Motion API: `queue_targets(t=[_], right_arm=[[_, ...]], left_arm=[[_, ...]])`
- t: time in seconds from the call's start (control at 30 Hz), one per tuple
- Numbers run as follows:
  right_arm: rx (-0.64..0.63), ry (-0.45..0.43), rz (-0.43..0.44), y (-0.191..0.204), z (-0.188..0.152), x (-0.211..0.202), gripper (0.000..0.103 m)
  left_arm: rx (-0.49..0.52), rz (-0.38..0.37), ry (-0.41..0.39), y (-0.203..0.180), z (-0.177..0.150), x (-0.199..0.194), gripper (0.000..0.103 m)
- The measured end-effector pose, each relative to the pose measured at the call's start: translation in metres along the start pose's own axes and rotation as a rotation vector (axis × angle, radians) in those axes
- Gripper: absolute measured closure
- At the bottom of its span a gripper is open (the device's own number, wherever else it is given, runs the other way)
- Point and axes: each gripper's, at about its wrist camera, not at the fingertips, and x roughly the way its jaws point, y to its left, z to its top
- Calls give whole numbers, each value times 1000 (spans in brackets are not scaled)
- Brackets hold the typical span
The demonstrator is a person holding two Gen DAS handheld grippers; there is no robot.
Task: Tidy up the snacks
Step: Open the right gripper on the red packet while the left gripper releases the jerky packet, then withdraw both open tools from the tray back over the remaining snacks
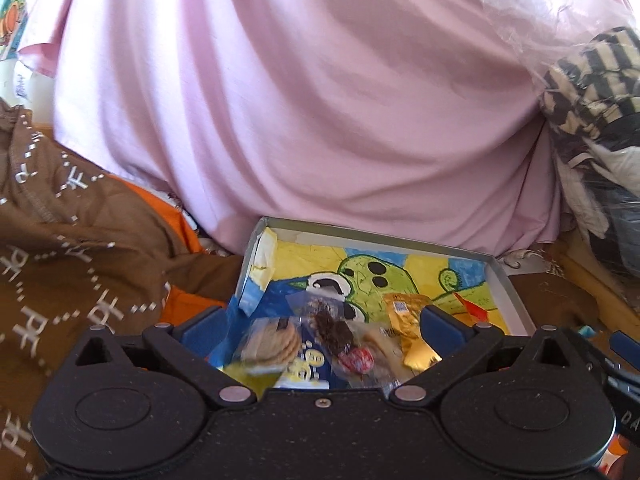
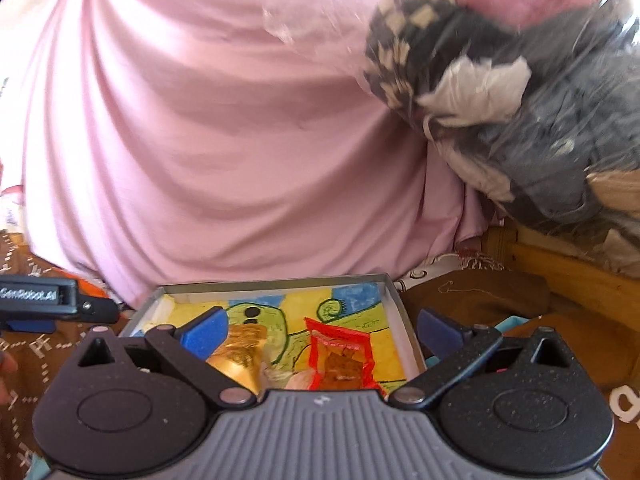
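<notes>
A shallow grey box lined with a green cartoon drawing sits on the bed in front of a pink cloth. In it lie a clear pack of round biscuits, a dark chocolate piece in clear wrap, a red-wrapped sweet and a gold foil packet. My left gripper hovers over these, open wide and holding nothing. In the right wrist view the box holds the gold packet and a red-edged packet. My right gripper is open above them.
A pink cloth bulges right behind the box. A brown patterned quilt over orange fabric lies at the left. A clear bag of clothes looms at the right above a wooden ledge. The left gripper's body shows at the right wrist view's left edge.
</notes>
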Motion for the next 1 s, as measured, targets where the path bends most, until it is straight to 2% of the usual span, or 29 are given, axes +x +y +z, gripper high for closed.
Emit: queue_targets(t=[0.17, 0.5, 0.73, 1.0], right_arm=[[-30, -15, 29, 8, -6, -35, 0], [-66, -10, 63, 14, -20, -92, 0], [-112, 14, 52, 13, -36, -122, 0], [-161, 97, 18, 16, -63, -145, 0]], left_arm=[[22, -9, -37, -1, -13, -35, 1], [53, -9, -62, -6, -43, -86, 1], [89, -10, -24, -1, -65, -107, 1], [123, 1, 38, 17, -94, -125, 1]])
